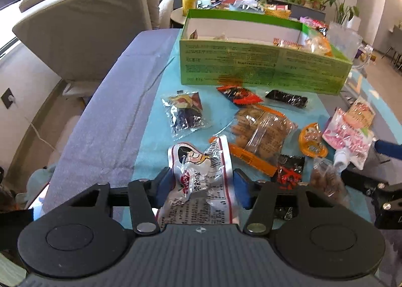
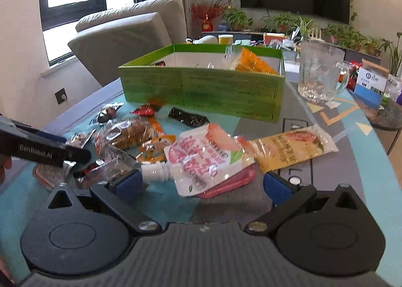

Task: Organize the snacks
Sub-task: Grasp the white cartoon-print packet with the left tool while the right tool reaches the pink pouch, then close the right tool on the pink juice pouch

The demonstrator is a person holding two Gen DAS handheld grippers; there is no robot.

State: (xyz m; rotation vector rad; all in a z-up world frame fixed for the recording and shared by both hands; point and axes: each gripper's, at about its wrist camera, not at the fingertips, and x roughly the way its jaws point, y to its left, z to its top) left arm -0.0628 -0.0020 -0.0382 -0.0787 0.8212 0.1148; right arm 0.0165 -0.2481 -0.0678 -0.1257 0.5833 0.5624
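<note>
Centrally, the open green cardboard box [image 1: 263, 65] sat upper middle of frame, a few snacks inside, presumably the sorting destination. Below it loose packets lay scattered on the teal tablecloth [image 1: 155, 116]. The left gripper [image 1: 203, 186] straddled a white crinkled foil packet [image 1: 201, 181], its blue pads touching the edges; the grip looked closed on it. The right gripper [image 2: 203, 183] stood open around a pink spouted pouch [image 2: 203, 161], not pinching. A grey sofa [image 1: 83, 23] filled the upper left.
</note>
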